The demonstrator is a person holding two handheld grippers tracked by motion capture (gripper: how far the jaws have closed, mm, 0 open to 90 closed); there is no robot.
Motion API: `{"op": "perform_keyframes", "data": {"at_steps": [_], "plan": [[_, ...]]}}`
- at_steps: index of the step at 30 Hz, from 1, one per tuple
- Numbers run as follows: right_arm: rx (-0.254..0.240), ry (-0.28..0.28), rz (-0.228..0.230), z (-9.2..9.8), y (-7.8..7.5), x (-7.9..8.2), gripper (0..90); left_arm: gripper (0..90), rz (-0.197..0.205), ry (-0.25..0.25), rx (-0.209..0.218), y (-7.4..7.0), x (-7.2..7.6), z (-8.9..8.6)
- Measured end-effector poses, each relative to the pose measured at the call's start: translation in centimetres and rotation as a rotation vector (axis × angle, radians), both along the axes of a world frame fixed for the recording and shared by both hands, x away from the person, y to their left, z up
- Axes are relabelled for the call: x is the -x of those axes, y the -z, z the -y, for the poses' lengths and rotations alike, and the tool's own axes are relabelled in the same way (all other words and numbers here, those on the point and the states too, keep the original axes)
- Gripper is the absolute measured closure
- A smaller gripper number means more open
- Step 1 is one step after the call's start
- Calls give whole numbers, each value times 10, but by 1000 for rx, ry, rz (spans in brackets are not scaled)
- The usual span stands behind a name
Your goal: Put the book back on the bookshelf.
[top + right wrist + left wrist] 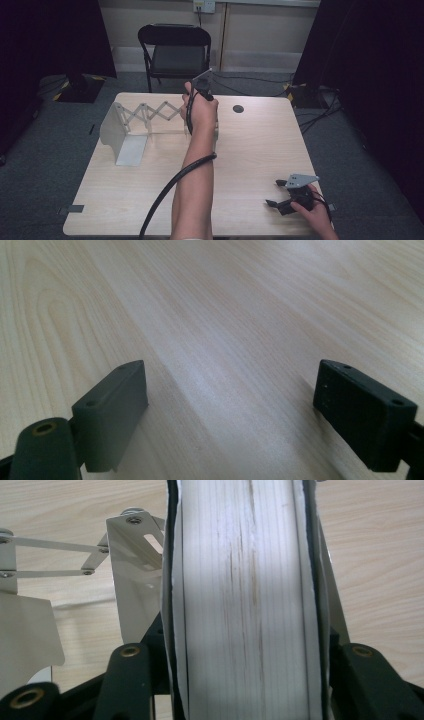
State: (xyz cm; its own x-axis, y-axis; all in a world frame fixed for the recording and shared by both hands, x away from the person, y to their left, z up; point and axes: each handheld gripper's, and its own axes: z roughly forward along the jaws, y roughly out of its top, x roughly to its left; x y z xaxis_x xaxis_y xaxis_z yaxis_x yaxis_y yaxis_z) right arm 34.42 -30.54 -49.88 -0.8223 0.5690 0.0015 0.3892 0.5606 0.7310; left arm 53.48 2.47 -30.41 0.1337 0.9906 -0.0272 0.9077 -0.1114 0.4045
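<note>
A metal extending book rack with scissor links stands on the wooden table at the back left. My left gripper hangs at the rack's right end, shut on a book. In the left gripper view the book's white page edge stands between thin dark covers, gripped by the black jaws on both sides, with the rack's end plate just left of it. In the high view the hand hides the book. My right gripper rests near the table's front right corner, open, with bare wood between its fingers.
A black folding chair stands behind the table. A small dark round spot marks the tabletop at the back right. Cables lie on the grey floor to the right. Dark curtains hang on both sides.
</note>
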Motion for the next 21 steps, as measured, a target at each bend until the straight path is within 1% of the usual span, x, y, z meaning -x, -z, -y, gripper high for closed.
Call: {"op": "perform_keyframes", "data": {"at_steps": [1, 5, 6, 7, 10, 11, 13, 15, 18, 21], "plan": [[0, 0, 0, 0, 0, 0, 137, 469, 11, 0, 5, 0, 1, 0], [0, 0, 0, 0, 0, 0, 137, 460, 26, 11, 24, -2, 5, -4], [0, -1, 2, 0, 0, 0, 137, 458, 36, 8, 27, -2, 6, -4], [0, -1, 1, 0, 0, 0, 137, 456, 32, 21, 22, -3, 6, -4], [0, -1, 1, 0, 0, 0, 137, 450, 44, 29, 19, -4, 9, -4], [0, -1, 1, 0, 0, 0, 137, 446, 42, 38, 18, -5, 10, -4], [0, -1, 1, 0, 0, 0, 137, 438, 48, 39, 22, -5, 12, -4], [0, -1, 1, 0, 0, 0, 137, 437, 41, 43, 26, -5, 14, -6], [-1, -1, 1, 0, 0, 0, 137, 438, 50, 48, 36, -7, 17, -8], [0, -1, 1, 0, 0, 0, 137, 431, 62, 56, 33, -8, 19, -7]]}}
